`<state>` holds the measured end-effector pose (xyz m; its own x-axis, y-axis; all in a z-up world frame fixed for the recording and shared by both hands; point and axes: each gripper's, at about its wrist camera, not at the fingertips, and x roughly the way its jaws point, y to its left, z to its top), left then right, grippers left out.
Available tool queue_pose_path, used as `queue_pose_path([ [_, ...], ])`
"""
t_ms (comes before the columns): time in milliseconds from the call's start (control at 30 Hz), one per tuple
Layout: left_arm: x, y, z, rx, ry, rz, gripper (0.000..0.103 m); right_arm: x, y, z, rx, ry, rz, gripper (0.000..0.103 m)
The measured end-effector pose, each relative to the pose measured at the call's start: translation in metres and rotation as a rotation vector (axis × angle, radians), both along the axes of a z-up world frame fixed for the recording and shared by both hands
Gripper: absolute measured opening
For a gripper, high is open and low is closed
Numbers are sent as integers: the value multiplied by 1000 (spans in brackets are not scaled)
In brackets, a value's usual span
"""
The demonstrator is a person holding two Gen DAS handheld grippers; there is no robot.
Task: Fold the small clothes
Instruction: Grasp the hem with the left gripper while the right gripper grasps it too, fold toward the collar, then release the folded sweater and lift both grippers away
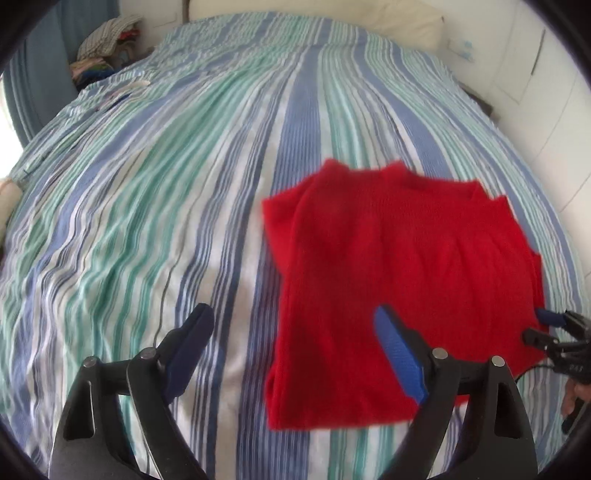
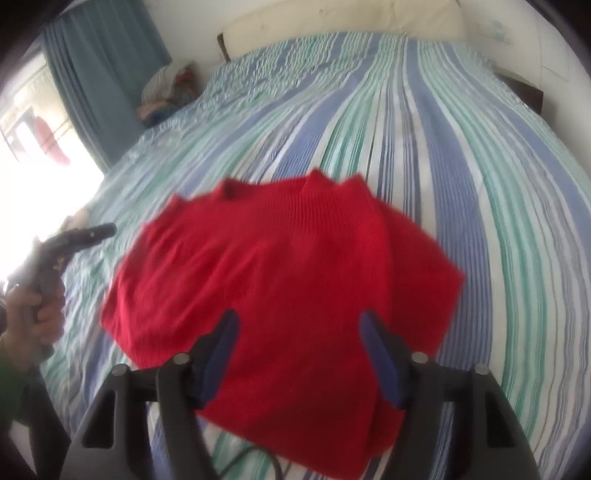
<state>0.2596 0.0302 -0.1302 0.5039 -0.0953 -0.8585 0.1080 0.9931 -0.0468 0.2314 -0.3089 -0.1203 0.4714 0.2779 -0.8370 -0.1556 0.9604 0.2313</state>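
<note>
A red knitted garment [image 1: 402, 273] [image 2: 280, 273] lies folded on the striped bedsheet [image 1: 147, 206] [image 2: 480, 184], neckline toward the far end. My left gripper [image 1: 291, 317] stands open over the garment's near left edge; one blue pad [image 1: 399, 350] is above the red fabric, the other above the sheet, and nothing is gripped. My right gripper [image 2: 298, 319] hovers open over the garment's near part, its pads not pressing on it. In the left wrist view it shows at the garment's right edge [image 1: 546, 325]. A hand [image 2: 33, 314] holds the left gripper [image 2: 92, 232] at the left.
A pile of clothes [image 1: 107, 40] [image 2: 170, 88] sits at the bed's far left corner beside a blue curtain [image 2: 103, 66]. A cream headboard [image 2: 332, 26] closes the far end. A thin dark cable [image 1: 166, 288] runs over the sheet near me. A white wall [image 1: 546, 122] borders the right side.
</note>
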Motion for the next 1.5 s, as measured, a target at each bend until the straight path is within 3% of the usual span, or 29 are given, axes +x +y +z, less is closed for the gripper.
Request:
queue_pose_path([
  [67,-39,-5,5,11,-17,-27,84,-15,5,-30,-72,111,-3,68],
  [100,-60,-6,12,6,-39,-37,85,-25,6,-28,-83,100,-27,66],
  [167,-97,-10,29,-1,-81,-35,89,-47,12,1,-133,20,-78,66],
  [233,-126,-10,41,-16,-110,-7,92,-73,23,39,-208,-63,-136,76],
  [300,-149,-11,50,-48,-117,20,92,-101,39,72,-263,-124,-182,92],
  [333,-157,-11,54,-59,-113,34,92,-112,48,86,-288,-148,-197,93],
  [433,-179,-16,71,-61,-118,55,92,-142,72,113,-362,-182,-216,93],
  [667,-219,-18,130,-60,-237,42,93,-192,108,153,-453,-239,-213,93],
  [1033,-240,-39,171,-74,-318,-36,96,-214,108,176,-560,-298,-259,93],
  [1167,-232,-46,160,-30,-314,-38,98,-216,102,176,-550,-293,-270,93],
  [1300,-213,-47,107,48,-209,-23,98,-215,87,164,-424,-281,-257,93],
  [1400,-206,-44,59,101,-109,-13,98,-217,69,132,-302,-232,-225,93],
  [1500,-206,-44,31,106,-45,-12,98,-217,51,82,-260,-113,-216,93],
])
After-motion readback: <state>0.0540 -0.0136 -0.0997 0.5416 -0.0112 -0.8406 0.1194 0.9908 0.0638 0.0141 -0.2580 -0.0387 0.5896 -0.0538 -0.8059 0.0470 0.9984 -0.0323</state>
